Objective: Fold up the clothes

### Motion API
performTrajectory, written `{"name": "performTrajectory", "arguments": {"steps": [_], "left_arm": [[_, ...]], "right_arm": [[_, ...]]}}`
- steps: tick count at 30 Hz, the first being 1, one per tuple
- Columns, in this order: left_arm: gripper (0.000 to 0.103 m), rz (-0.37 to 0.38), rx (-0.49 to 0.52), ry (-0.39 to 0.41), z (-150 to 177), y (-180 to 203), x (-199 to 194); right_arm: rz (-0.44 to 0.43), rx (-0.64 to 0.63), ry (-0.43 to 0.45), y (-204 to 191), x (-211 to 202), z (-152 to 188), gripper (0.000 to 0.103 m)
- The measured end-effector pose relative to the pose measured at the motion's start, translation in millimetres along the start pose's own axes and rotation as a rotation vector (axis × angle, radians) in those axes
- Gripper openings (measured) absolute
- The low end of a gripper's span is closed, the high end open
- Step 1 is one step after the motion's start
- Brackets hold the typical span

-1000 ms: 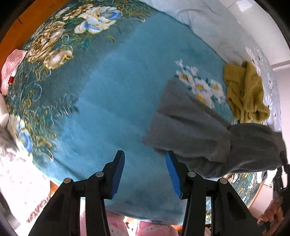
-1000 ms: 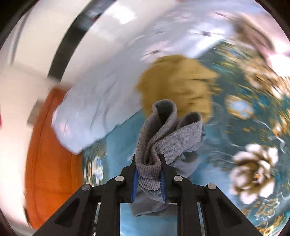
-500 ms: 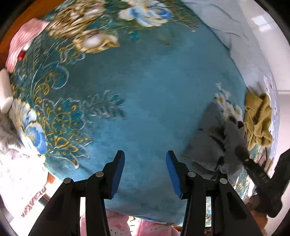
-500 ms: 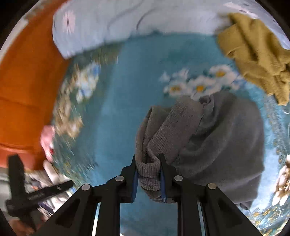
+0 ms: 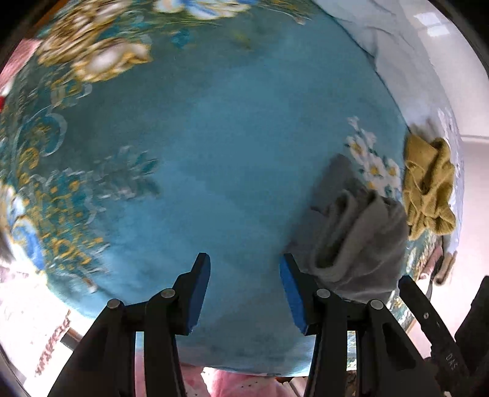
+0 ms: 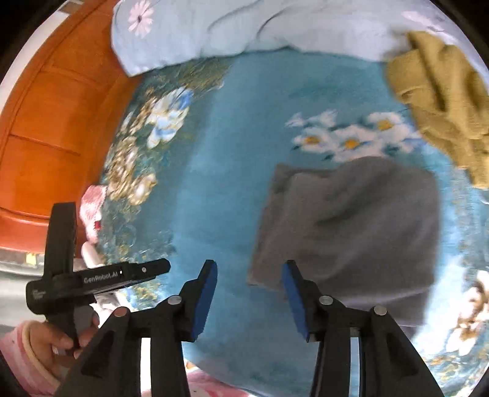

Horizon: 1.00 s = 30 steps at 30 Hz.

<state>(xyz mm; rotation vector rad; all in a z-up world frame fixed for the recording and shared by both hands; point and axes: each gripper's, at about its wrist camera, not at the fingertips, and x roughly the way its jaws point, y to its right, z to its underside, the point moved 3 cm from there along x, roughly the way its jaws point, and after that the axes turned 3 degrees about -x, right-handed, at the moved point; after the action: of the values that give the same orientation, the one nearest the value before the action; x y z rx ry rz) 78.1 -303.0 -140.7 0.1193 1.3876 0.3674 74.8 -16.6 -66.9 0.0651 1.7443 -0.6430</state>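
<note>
A grey knitted garment point(image 6: 351, 223) lies folded on the teal flowered blanket point(image 6: 232, 171), just ahead and right of my right gripper point(image 6: 249, 290), which is open and empty above its near left corner. In the left wrist view the grey garment point(image 5: 357, 235) sits bunched at the right, next to my open, empty left gripper point(image 5: 244, 284). A mustard knitted garment point(image 6: 440, 100) lies crumpled beyond the grey one; it also shows in the left wrist view point(image 5: 428, 186).
A pale blue quilt point(image 6: 275, 27) lies along the far side. An orange wooden headboard point(image 6: 52, 113) stands at the left. A pink cloth point(image 6: 91, 207) lies at the blanket's left edge. The left gripper's body point(image 6: 91, 278) shows at lower left.
My right gripper has opened and let go of the grey garment, which now lies folded on the blanket. The left gripper has stayed open and shifted slightly.
</note>
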Motion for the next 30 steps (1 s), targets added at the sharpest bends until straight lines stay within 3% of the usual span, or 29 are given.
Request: {"name": "performTrajectory", "arguments": {"steps": [7, 10, 13, 15, 18, 21, 25, 30], "left_arm": [[0.048, 0.183, 0.160, -0.039, -13.3, 91.8, 19.6], [0.050, 0.221, 0.219, -0.055, -23.3, 124.7, 31.6], [0.050, 0.213, 0.228, -0.080, -34.9, 143.5, 52.3], [0.050, 0.191, 0.204, -0.100, -40.7, 147.8, 66.7], [0.049, 0.250, 0.193, -0.141, -40.8, 147.7, 74.6], [0.034, 0.310, 0.183, -0.181, -41.0, 147.7, 82.4], [0.032, 0.386, 0.169, -0.235, -41.0, 147.1, 92.7], [0.031, 0.379, 0.118, -0.290, -36.9, 130.5, 110.8]], "right_arm": [[0.084, 0.251, 0.039, 93.8, -50.5, 24.1, 0.049], [0.122, 0.313, 0.028, 127.5, -67.5, 38.0, 0.049], [0.146, 0.365, 0.001, 151.1, -74.0, 43.1, 0.049], [0.150, 0.384, -0.010, 160.3, -75.0, 43.1, 0.049], [0.141, 0.388, -0.017, 167.2, -73.0, 35.6, 0.049], [0.126, 0.382, -0.025, 167.4, -64.3, 26.7, 0.049], [0.099, 0.384, -0.041, 163.3, -46.9, 18.8, 0.049], [0.071, 0.395, -0.073, 156.5, -27.6, 13.4, 0.049]]}}
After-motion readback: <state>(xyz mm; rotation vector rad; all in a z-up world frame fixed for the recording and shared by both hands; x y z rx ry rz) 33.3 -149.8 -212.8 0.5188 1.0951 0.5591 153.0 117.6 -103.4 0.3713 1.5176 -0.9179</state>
